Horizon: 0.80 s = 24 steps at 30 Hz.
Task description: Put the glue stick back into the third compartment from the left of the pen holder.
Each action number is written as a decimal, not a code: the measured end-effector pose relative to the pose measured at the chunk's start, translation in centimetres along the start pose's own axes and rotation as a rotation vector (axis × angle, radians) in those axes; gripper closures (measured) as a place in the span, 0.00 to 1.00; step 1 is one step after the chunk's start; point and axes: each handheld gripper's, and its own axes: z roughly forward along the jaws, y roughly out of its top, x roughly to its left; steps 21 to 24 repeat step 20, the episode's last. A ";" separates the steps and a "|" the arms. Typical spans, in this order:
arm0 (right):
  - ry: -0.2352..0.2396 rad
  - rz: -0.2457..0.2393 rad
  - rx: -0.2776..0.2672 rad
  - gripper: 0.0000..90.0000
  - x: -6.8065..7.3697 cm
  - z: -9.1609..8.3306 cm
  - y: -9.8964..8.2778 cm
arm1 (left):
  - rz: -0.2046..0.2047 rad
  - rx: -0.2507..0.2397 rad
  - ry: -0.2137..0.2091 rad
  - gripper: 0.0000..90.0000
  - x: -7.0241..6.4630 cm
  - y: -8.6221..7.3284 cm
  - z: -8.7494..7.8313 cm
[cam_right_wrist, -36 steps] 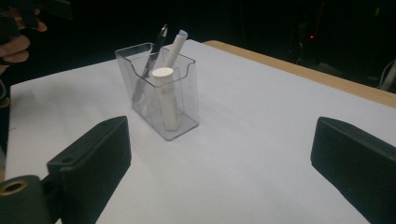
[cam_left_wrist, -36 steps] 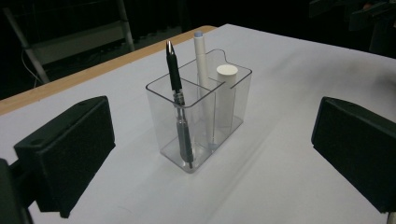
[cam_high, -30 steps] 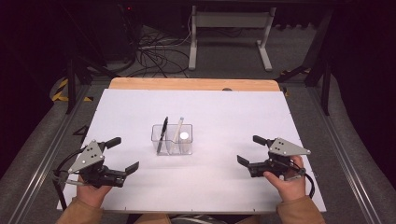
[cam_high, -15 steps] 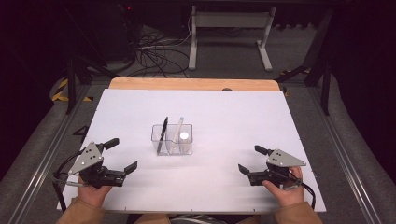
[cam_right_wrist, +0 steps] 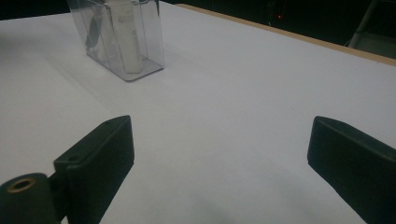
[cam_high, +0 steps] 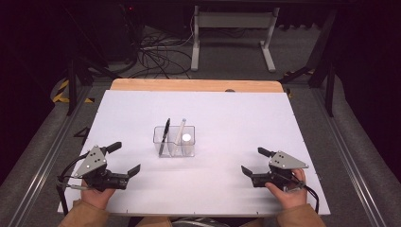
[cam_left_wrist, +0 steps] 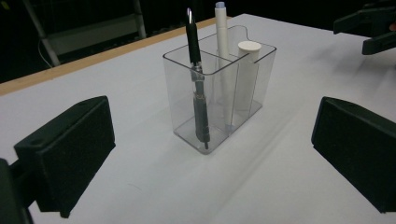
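Two grippers are being held low over the white table, one in each of the person's hands. The left gripper is being kept near the front left corner with its jaws spread wide and nothing between them; in the left gripper view both black jaws are being seen far apart at the picture's edges. The right gripper is being held near the front right, likewise spread wide and empty, its jaws pointing toward the middle of the table. Both are being kept well apart from the clear organizer, which is standing upright at the table's centre, between the two grippers and somewhat farther from the person. Its inside is being divided into compartments. A black pen is being seen leaning in one compartment, tip down. A white marker and a white capped tube are being seen standing in the neighbouring compartment. A bare wooden strip is being seen along the table's far edge.
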 end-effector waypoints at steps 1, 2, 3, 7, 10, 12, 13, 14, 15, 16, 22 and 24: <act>-0.002 0.001 -0.001 0.09 0.0 0.0 0.0 | -0.001 -0.001 -0.005 0.00 0.1 0.0 0.0; -0.001 0.002 -0.001 0.09 0.0 0.0 0.0 | -0.011 0.002 -0.012 0.00 0.1 0.0 0.1; 0.001 0.005 -0.001 0.09 0.0 0.0 0.0 | -0.017 0.007 -0.011 0.00 0.1 -0.1 0.1; 0.003 0.012 -0.001 0.09 0.0 -0.2 0.1 | -0.023 0.004 -0.018 0.00 0.1 -0.1 0.2; 0.005 0.015 -0.007 0.09 -0.1 -0.2 0.1 | -0.017 0.006 -0.011 0.00 0.1 -0.2 0.2; 0.006 0.012 -0.008 0.09 -0.1 -0.2 0.1 | -0.019 0.004 -0.009 0.00 0.1 -0.3 0.3; 0.005 0.011 -0.007 0.09 -0.1 -0.2 0.1 | -0.014 0.005 -0.008 0.00 0.2 -0.3 0.3; 0.003 0.006 -0.008 0.08 -0.1 -0.2 0.1 | -0.014 0.006 -0.008 0.00 0.2 -0.3 0.3; 0.003 0.004 -0.008 0.08 -0.1 -0.2 0.1 | -0.013 0.006 -0.007 0.00 0.2 -0.3 0.3; 0.004 0.004 -0.009 0.08 -0.1 -0.2 0.1 | -0.013 0.005 -0.006 0.00 0.2 -0.4 0.3; 0.003 0.009 -0.009 0.08 -0.1 -0.2 0.1 | -0.016 0.009 -0.012 0.00 0.2 -0.4 0.3; 0.003 0.009 -0.009 0.08 -0.1 -0.2 0.1 | -0.016 0.009 -0.012 0.00 0.2 -0.4 0.3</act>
